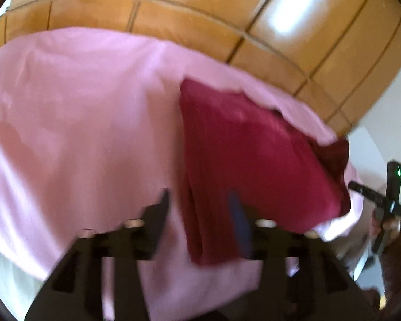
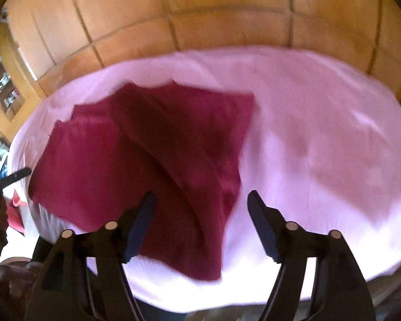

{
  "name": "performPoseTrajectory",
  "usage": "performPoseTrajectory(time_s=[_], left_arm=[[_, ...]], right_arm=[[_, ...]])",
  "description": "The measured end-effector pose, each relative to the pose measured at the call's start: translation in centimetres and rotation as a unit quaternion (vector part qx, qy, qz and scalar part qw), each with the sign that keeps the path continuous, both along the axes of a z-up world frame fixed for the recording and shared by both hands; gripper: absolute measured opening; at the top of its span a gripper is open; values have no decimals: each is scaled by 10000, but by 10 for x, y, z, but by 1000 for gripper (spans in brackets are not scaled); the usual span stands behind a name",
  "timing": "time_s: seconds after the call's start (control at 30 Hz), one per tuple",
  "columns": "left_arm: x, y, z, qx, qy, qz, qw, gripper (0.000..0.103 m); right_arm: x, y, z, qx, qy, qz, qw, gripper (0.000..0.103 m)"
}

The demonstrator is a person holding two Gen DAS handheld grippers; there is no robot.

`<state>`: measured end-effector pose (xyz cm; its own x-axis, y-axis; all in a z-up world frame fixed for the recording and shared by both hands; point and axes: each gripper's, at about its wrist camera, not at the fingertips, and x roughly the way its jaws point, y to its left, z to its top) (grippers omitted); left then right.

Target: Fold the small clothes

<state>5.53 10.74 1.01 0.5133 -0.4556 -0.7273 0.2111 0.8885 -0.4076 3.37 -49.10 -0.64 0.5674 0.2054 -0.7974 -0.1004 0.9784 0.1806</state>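
Dark red, soft and partly folded, the small cloth garment (image 2: pixel 152 165) we see lies on a pale pink sheet (image 2: pixel 320 133) spread over a bed, one layer doubled over another, with a tan panelled headboard (image 2: pixel 200 13) beyond. Our left hand-held gripper (image 1: pixel 200 208) hangs with its fingers apart over the garment's near edge, clamping nothing we can make out through the blur. Our right hand-held gripper (image 2: pixel 200 206) is spread wide and empty, just above the garment's near corner.
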Motion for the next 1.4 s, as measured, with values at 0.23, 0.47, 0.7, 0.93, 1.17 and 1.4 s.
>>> performPoseTrajectory(time_s=[0.23,0.47,0.7,0.93,1.17,1.4], left_arm=[[52,-5,-22,-21,201,311,9993,58],[40,-10,0,-57,-202,-68,9998,2],[49,-12,36,16,-717,39,9974,2],[97,-22,50,564,-948,523,9925,0],[153,-21,0,598,182,924,9938,0],[124,-2,-2,-887,594,344,9937,51]], right_arm=[[48,49,-9,-376,-200,451,9981,67],[39,37,9,-521,-386,353,9973,9],[49,0,43,-74,-773,-289,9966,9],[105,-20,30,46,-640,-824,9945,9],[164,-38,-46,503,368,-1479,9870,9],[154,-42,-52,536,257,-1440,9878,11]])
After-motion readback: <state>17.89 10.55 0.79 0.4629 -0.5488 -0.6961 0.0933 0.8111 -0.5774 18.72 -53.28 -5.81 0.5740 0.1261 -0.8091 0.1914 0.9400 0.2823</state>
